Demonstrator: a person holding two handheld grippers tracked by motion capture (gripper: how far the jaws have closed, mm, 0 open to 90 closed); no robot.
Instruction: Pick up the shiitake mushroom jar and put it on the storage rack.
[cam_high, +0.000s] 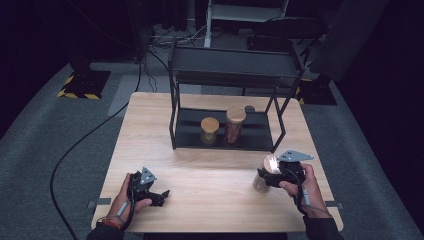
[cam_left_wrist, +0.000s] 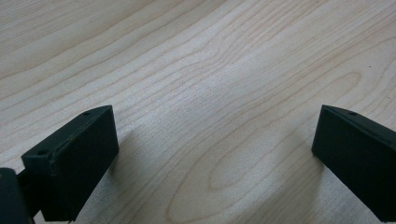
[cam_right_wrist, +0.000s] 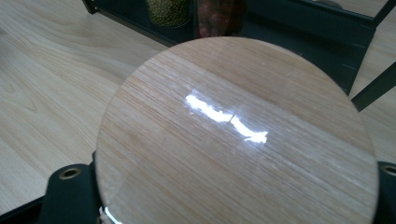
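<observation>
A glass jar with a round wooden lid (cam_high: 270, 163) stands at the table's front right, and my right gripper (cam_high: 274, 178) is shut on it just under the lid. In the right gripper view the lid (cam_right_wrist: 238, 135) spreads across the frame, with a black jaw at each lower corner. My left gripper (cam_high: 161, 196) rests low over the front left of the wooden table (cam_high: 200, 175). Its jaws stand wide apart in the left gripper view, my left gripper (cam_left_wrist: 215, 158) open over bare wood grain.
A black two-tier rack (cam_high: 225, 142) stands at the table's middle back. On its lower shelf are a short jar (cam_high: 209, 130) of greenish contents and a taller jar (cam_high: 234, 125) of reddish contents. Cables run over the grey floor at left.
</observation>
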